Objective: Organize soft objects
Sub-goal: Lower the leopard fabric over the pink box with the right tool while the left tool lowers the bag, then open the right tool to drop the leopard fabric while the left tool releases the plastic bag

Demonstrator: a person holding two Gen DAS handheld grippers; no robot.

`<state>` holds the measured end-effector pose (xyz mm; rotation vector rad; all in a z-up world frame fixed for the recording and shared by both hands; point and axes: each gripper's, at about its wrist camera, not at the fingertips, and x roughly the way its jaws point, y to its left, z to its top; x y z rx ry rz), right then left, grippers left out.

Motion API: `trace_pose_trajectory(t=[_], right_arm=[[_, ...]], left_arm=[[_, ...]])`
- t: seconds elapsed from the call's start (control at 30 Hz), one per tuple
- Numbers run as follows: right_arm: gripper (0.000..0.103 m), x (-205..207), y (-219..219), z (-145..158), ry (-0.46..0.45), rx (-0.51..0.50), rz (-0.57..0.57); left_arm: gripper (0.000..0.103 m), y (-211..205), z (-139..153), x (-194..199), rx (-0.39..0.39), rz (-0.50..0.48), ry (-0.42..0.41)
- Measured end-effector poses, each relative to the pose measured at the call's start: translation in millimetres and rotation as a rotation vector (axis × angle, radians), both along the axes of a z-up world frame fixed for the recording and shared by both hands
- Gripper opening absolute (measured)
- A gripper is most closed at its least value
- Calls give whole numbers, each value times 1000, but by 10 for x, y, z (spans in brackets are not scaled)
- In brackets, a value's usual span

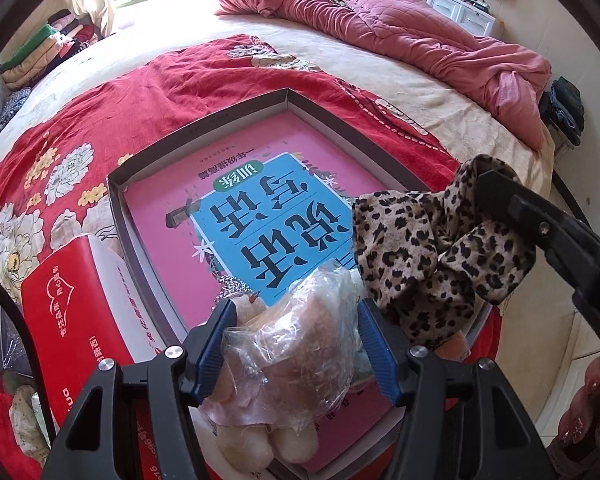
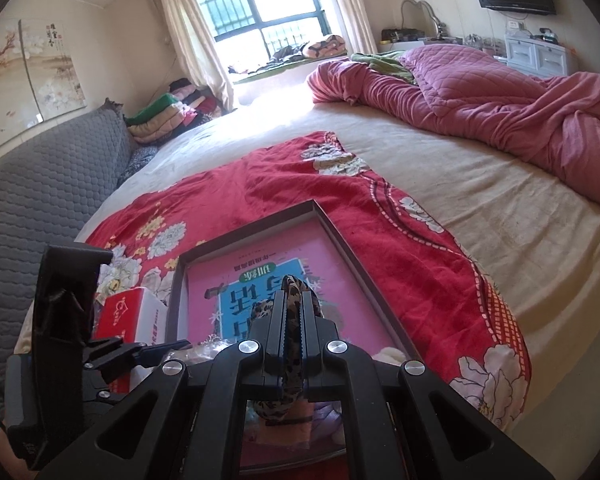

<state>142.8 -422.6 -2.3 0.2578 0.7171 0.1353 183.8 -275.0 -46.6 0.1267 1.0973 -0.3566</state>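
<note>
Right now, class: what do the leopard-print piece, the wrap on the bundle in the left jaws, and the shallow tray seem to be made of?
Leopard-print piece: thin woven fabric, matte; it bunches and drapes in soft folds.
Wrap: clear plastic film, glossy; crinkled, with glints and the contents showing through.
Shallow tray: probably cardboard, matte dark outside, pale inside; thin straight walls with folded corners.

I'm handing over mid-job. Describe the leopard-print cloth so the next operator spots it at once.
On the bed, find the red floral blanket and the shallow dark-walled box lying on it, a pink-and-blue book inside. Over the box's near right side hangs the leopard-print cloth, pinched in the right gripper. It is the only spotted thing; the bundle beside it is clear plastic.
</note>
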Motion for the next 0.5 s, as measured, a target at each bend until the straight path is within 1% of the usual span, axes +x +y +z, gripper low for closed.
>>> trace_pose_trajectory(t=[0.13,0.23,0.33,0.43,0.5], right_arm=[[5,36,-67,-110,26,2,-24],[8,71,-91,-199,51,-2,-33],[8,80,-104,-270,79,-19,-46],[11,96,-141,-322,102,-18,-57],[15,89,-153,-332,108,-23,-65]], left_arm=[[62,-2,-5,8,4,1,-2],[62,-5,-6,5,5,1,-2],[62,-8,-5,4,5,0,-1],[62,-14,-5,7,8,0,-1],[63,-22,-9,13,11,-5,2]])
